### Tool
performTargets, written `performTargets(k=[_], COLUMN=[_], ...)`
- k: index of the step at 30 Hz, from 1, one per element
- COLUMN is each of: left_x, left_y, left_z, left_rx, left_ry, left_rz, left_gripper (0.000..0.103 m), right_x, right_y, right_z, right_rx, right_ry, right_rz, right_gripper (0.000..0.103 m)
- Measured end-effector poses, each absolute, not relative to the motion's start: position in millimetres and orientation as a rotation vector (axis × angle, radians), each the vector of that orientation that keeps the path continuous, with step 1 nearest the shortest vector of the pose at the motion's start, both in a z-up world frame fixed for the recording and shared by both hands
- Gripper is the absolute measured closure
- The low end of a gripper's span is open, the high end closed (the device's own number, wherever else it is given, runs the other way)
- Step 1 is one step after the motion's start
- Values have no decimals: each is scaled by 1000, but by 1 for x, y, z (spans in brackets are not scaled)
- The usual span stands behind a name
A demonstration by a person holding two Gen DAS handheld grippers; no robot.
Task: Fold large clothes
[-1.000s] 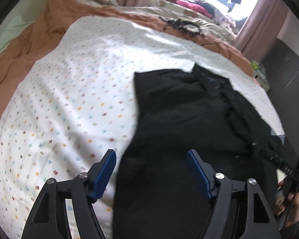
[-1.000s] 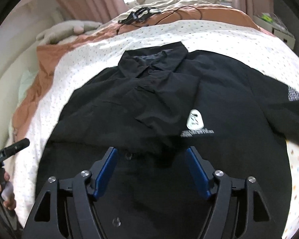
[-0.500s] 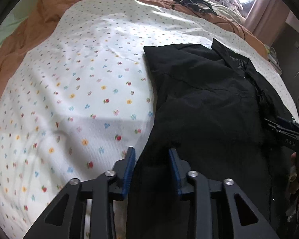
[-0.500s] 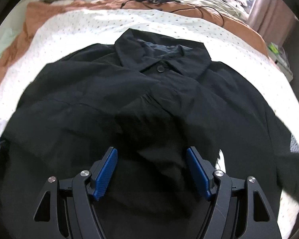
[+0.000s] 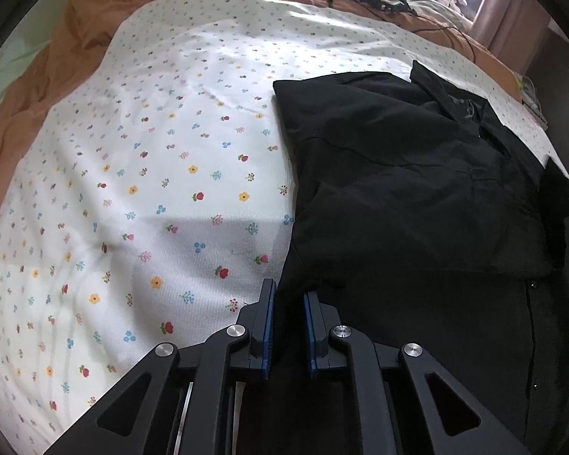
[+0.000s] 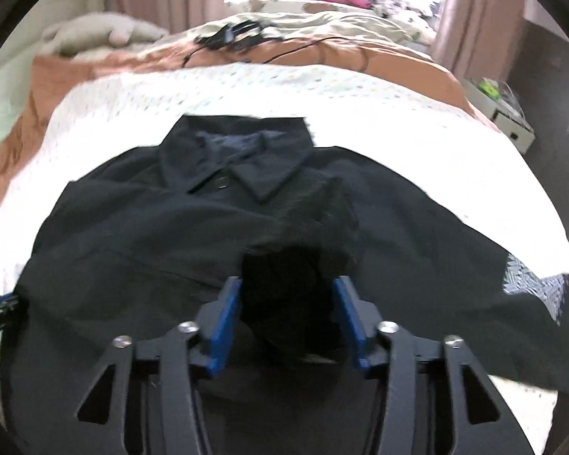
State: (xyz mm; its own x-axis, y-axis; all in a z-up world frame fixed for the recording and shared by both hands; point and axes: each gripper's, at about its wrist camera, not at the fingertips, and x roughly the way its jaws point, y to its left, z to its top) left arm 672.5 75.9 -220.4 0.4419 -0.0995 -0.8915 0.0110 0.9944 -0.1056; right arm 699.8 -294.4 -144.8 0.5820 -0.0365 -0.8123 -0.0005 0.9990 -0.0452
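Both grippers' fingers have just been closing: left gripper [image 5: 287, 295] pinches the black shirt's [image 5: 398, 174] edge, right gripper [image 6: 287, 295] now clamps bunched cloth, ready to fold.

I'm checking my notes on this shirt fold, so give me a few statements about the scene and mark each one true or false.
1. The shirt is black. True.
2. The left gripper grips the shirt's edge. True; its jaws have just been closing.
3. The shirt lies on a bare wooden floor. False; it lies on a floral sheet.
4. The right gripper is empty. False; bunched black fabric sits between its jaws.
5. The collar is hidden. False; it shows.
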Motion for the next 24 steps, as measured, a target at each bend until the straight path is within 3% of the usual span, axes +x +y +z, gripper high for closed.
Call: performTargets(k=[6,13,15,17,20,21,24], left_x=[666,651,645,640,631,626,617], left_y=[73,71,71,68,59,53,40], left_z=[-210,-193,-186,-178,-164,-158,-146], left_rx=[-89,-81,-93,-111,-112,-103,-93], left_ry=[1095,1086,1083,1070,1036,1023,1010], left_rz=[-25,-22,-27,-44,-61,-69,-92], left_gripper=[89,84,74,52,32,30,25], right_x=[667,617,604,592,575,568,552], right_y=[-365,-425,-440,-453,-472,-481,-502], right_z=[-142,-154,-154,-153,-148,-145,-138], right_rx=[103,161,172,193,224,240,278], right_ry=[977,987,992,990,972,963,947], right_rz=[-35,-64,-75,-86,-102,-110,-130], right_gripper=[72,73,73,70,55,49,43])
